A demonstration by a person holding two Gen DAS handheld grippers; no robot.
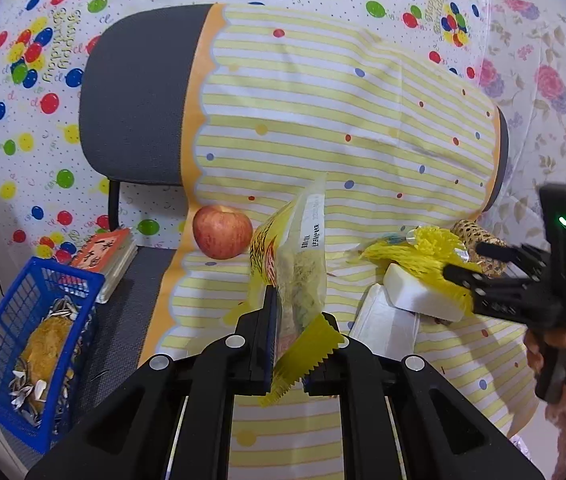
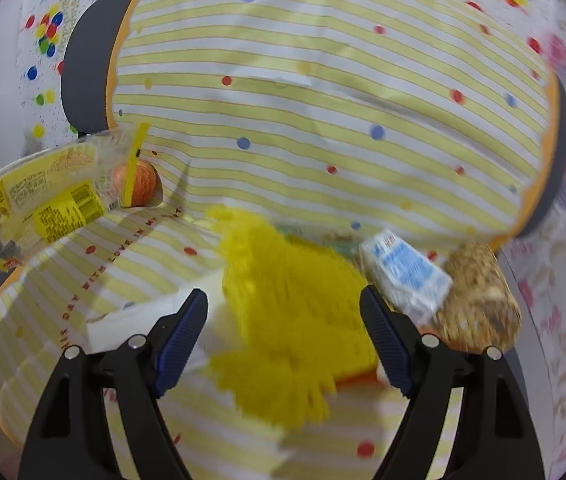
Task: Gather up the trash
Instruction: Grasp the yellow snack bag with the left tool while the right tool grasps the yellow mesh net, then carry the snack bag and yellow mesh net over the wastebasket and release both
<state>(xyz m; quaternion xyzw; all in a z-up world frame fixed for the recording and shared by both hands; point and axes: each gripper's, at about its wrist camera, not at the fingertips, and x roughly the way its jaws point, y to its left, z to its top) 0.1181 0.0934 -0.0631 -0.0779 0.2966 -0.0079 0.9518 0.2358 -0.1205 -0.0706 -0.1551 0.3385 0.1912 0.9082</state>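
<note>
Left tongs [image 1: 289, 344] are clamped on a yellow snack wrapper [image 1: 295, 264], held up above the striped cloth [image 1: 323, 120] on the chair. Right tongs [image 2: 285, 336] are spread wide, gripping nothing, positioned over the yellow foam net [image 2: 283, 320]. An apple [image 1: 222, 232] is seen beside the wrapper; a blue basket [image 1: 31, 344] with scraps sits at left.

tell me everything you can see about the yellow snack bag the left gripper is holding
The snack bag is a crinkly plastic packet, yellow with clear panels, a zigzag-cut edge, printed text and a barcode. It looks mostly empty. The left gripper is shut on its lower end, holding it upright above the striped cloth, in front of the apple.
</note>
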